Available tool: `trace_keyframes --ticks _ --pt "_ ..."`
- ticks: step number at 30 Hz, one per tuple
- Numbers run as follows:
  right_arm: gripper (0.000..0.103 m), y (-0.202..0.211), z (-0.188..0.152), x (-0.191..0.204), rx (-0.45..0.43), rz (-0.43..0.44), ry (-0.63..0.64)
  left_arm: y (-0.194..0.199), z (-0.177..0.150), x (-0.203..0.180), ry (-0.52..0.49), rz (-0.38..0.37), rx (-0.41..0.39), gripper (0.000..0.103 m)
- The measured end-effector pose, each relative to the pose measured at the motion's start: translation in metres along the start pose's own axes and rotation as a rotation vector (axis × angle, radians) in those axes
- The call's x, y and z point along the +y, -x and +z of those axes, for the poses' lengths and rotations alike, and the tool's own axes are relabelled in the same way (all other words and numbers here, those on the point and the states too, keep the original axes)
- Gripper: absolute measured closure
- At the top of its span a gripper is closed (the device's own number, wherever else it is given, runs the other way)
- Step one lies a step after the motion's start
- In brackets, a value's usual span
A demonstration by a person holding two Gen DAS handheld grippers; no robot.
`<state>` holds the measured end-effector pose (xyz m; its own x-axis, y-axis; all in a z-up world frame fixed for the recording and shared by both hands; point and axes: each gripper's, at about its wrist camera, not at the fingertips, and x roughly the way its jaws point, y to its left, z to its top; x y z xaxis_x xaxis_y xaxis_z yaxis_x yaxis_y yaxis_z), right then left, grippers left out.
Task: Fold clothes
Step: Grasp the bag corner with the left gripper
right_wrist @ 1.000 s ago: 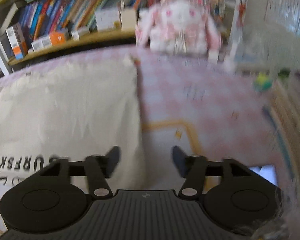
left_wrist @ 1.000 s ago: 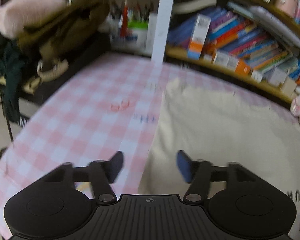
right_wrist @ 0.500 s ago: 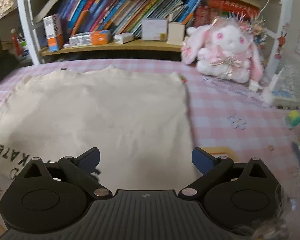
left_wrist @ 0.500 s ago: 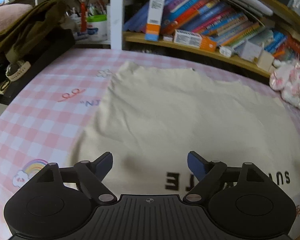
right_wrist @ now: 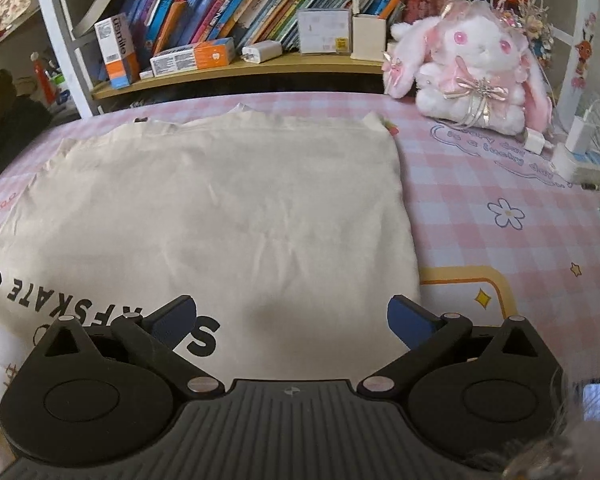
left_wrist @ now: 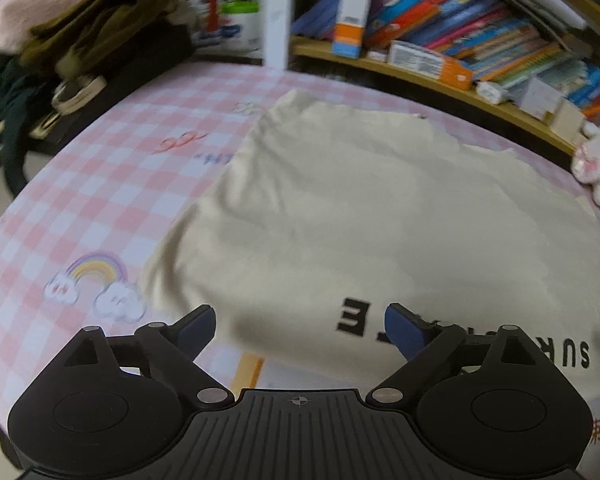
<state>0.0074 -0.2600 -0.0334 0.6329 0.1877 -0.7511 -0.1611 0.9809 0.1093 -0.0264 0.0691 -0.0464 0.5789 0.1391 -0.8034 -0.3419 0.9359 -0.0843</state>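
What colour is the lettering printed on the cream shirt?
Black block lettering on the flat cream shirt; clearest in the right wrist view.

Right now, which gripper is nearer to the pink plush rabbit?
Right. The right gripper hovers over the cream shirt's right edge, with the rabbit ahead to its right. The left gripper is over the shirt's left edge, further away.

Cream shirt [right_wrist: 220, 208] on pink-checked tablecloth [right_wrist: 480, 200].
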Motion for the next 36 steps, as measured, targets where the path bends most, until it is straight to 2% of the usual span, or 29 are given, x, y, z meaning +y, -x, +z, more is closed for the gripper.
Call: trace_keyframes --ticks 7,10,16,21,25,29,30,32,34,35,36 --pt "0.000 0.004 -0.003 0.002 -0.022 0.105 0.021 0.004 -0.006 0.031 0.203 0.037 0.045 0.009" --pt "0.000 0.005 -0.004 0.001 -0.024 0.131 0.026 0.004 -0.009 0.049 0.311 0.025 0.065 0.009" --pt "0.000 0.006 -0.004 -0.004 -0.008 0.177 0.031 -0.001 -0.019 0.085 0.578 -0.052 0.085 0.011" --pt "0.000 0.009 -0.007 -0.008 0.002 0.191 0.030 -0.002 -0.028 0.109 0.785 -0.121 0.030 0.013" --pt "0.000 0.011 -0.008 -0.011 0.001 0.202 0.021 -0.006 -0.025 0.118 0.837 -0.133 0.014 0.031" --pt "0.000 0.014 -0.008 -0.010 0.004 0.213 0.028 -0.014 -0.017 0.123 0.862 -0.158 0.011 0.036" --pt "0.000 0.015 -0.008 -0.009 0.002 0.216 0.033 -0.017 -0.015 0.124 0.861 -0.164 0.013 0.040" --pt "0.000 0.016 -0.009 -0.006 -0.001 0.220 0.043 -0.020 -0.013 0.126 0.858 -0.177 0.018 0.050" --pt "0.000 0.016 -0.008 0.000 -0.004 0.223 0.055 -0.024 -0.012 0.129 0.855 -0.184 0.030 0.067" --pt "0.000 0.017 -0.008 0.003 -0.005 0.226 0.061 -0.027 -0.012 0.130 0.853 -0.187 0.036 0.072" --pt "0.000 0.016 -0.007 0.007 -0.005 0.227 0.069 -0.028 -0.012 0.131 0.845 -0.196 0.047 0.088"
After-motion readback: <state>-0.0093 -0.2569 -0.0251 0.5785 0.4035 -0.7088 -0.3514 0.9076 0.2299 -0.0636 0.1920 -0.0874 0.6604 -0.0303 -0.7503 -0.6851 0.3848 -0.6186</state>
